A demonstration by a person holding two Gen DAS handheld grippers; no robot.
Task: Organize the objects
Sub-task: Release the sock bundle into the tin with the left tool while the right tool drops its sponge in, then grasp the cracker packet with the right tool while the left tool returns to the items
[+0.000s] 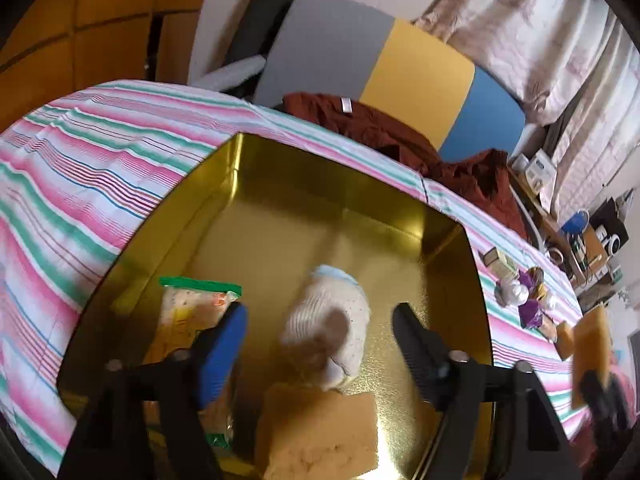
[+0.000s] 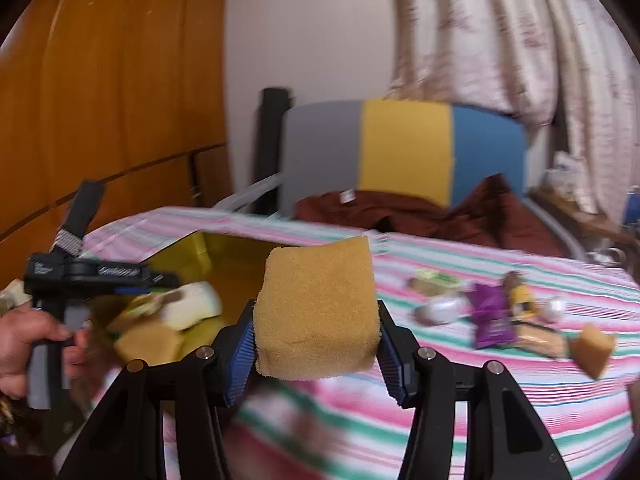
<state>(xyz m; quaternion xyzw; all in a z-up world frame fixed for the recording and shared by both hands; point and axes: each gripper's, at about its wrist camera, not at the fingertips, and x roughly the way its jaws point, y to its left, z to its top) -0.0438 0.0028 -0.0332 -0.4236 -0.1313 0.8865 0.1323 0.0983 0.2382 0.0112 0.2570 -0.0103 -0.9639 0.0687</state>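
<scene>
Tan sponge block (image 2: 317, 309) sits nearest the right lens, porous, coarse-grained, boxy with a slightly curled top edge, pinched at its lower sides between the blue ribbed pads of my right tool (image 2: 316, 354) and held above the striped bedspread (image 2: 480, 392). My left tool (image 1: 320, 344) hangs wide open over the gold tin (image 1: 344, 204), gripping nothing. Inside the tin: a white knitted item (image 1: 332, 320), blurred; a second tan sponge (image 1: 320, 432) at the near edge; a clear packet with a green strip (image 1: 192, 312) by the left wall. On the bedspread right of the tin lie a purple wrapper (image 2: 492, 316), small white wrapped pieces (image 2: 438, 309), a little boxed item (image 2: 434, 282) and another sponge piece (image 2: 592, 349).
</scene>
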